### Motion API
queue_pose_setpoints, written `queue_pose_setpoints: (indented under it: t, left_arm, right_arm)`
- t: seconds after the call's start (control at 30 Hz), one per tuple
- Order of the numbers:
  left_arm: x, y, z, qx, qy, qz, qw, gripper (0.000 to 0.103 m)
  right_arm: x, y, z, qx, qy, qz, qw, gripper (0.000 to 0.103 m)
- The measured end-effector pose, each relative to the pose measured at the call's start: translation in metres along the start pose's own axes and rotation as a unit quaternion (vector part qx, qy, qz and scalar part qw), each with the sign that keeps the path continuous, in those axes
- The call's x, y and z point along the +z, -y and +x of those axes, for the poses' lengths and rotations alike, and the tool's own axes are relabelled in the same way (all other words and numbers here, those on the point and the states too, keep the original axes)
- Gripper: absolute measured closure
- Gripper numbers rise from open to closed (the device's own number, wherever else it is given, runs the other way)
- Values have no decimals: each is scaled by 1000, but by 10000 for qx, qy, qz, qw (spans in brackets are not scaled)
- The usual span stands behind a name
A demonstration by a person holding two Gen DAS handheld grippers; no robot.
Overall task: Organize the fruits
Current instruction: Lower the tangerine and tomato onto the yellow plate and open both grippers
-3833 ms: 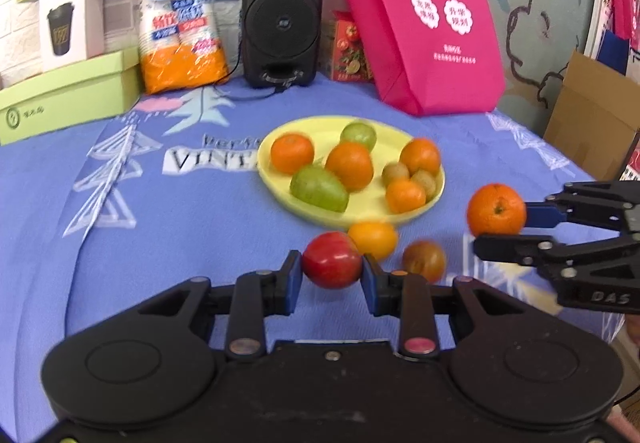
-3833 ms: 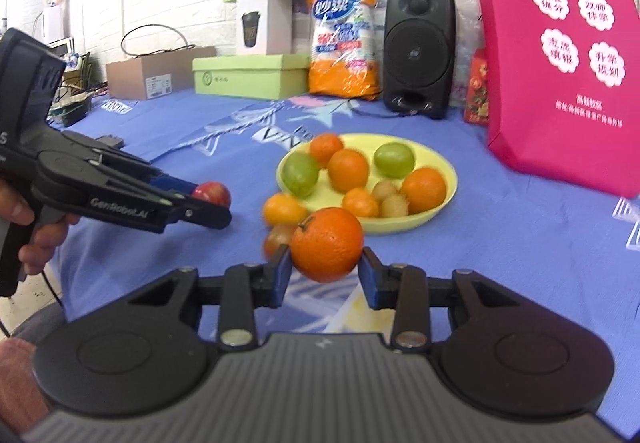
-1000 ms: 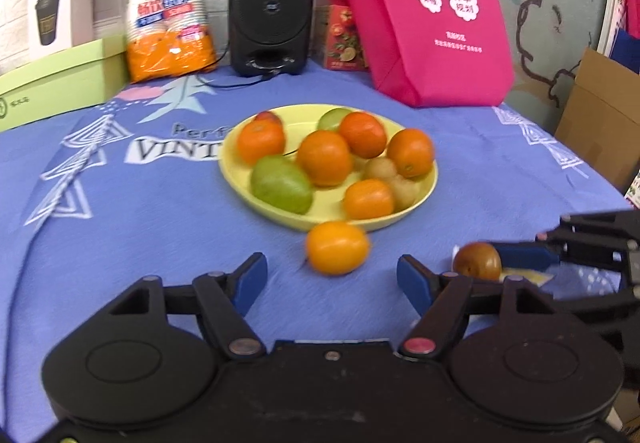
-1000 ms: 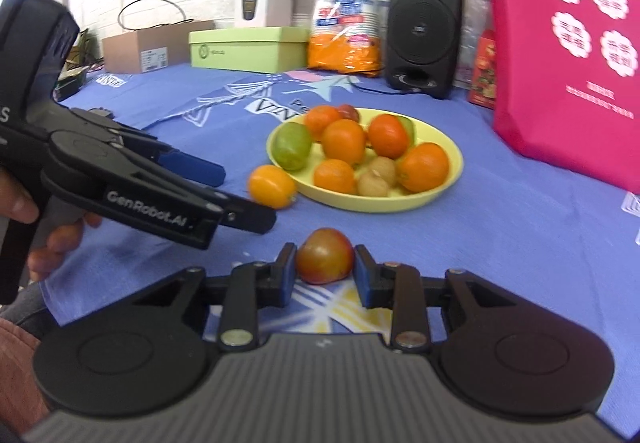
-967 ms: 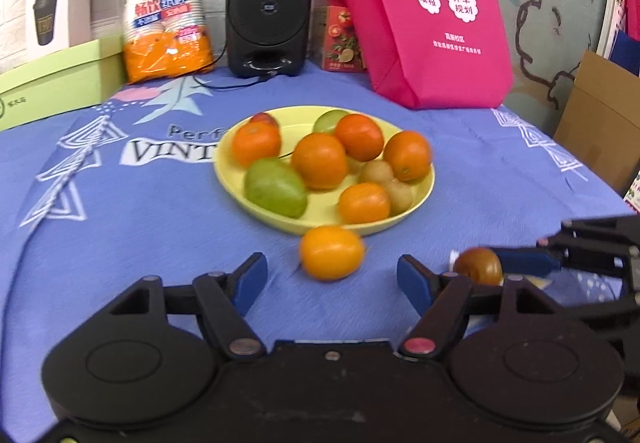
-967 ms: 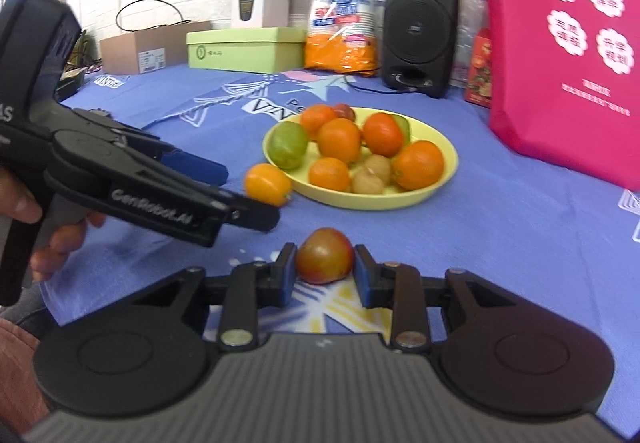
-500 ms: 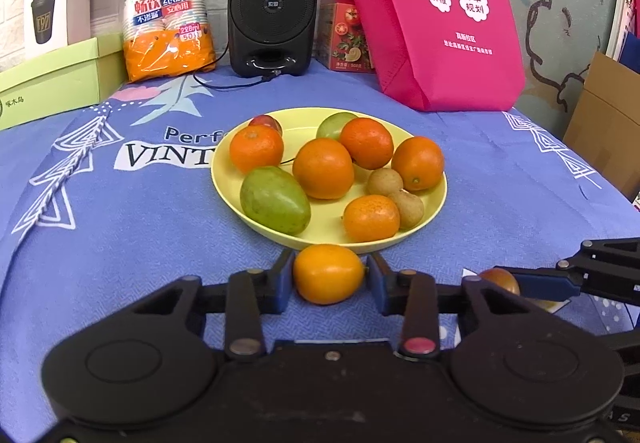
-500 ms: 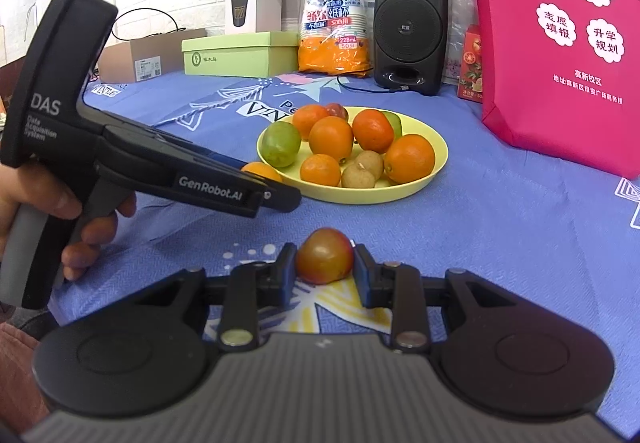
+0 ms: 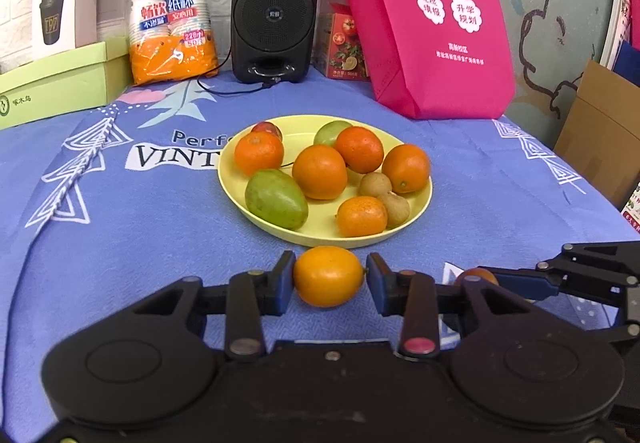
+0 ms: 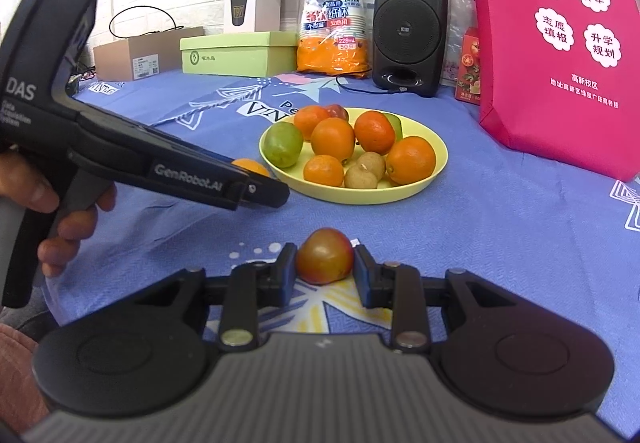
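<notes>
Left wrist view: the left claw [image 9: 329, 277] at lower centre has just closed on an orange [image 9: 328, 276]; the right claw [image 10: 325, 263] grips a plum [image 10: 325, 261] below the plate [image 10: 434, 173].

- Blue tablecloth [image 9: 120, 243] printed with white line patterns and white lettering.
- Pale yellow plate [image 9: 240, 187] holding orange fruits, 2 green fruits, 2 tan-brown fruits and 1 red fruit.
- Yellow-orange fruit [image 9: 329, 276] between blue pads [image 9: 285, 283].
- Red-and-green fruit [image 10: 325, 261].
- Magenta bag [image 9: 432, 23] with white flower-shaped patches bearing magenta characters.
- Black speaker [image 9: 274, 9].
- Light green box [image 9: 56, 83].
</notes>
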State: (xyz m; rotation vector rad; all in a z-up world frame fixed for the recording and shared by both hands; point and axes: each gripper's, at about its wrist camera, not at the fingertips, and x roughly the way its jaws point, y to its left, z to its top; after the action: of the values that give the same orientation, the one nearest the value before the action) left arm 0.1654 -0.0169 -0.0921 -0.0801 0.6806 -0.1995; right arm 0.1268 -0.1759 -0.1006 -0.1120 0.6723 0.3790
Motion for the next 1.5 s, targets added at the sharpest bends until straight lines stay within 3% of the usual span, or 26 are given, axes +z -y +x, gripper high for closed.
queue_pose_setpoints:
  t: [0.33,0.53,0.8,1.13,1.5]
  left_arm:
    - [-10,-7,-46,-5,148,117,9998,66]
    - [-1,-10,-51,-12,201,235,9995,66]
    - [48,-11,-3,35,175,481,9987,65]
    - [98,-13,68,283,4,583,9979,65]
    - [119,-17,104,299,-301,498,9979,64]
  right_arm:
    - [-2,-7,-12,49,-16,-97,9999,74]
    - [1,-7,-16,23,14,-133,9999,74]
    - [32,15,-3,-141,222,-177,9995,74]
    - [88,54,53,-449,285,-235,9983,74]
    - [109,75,91,-334,139,146,9992,74]
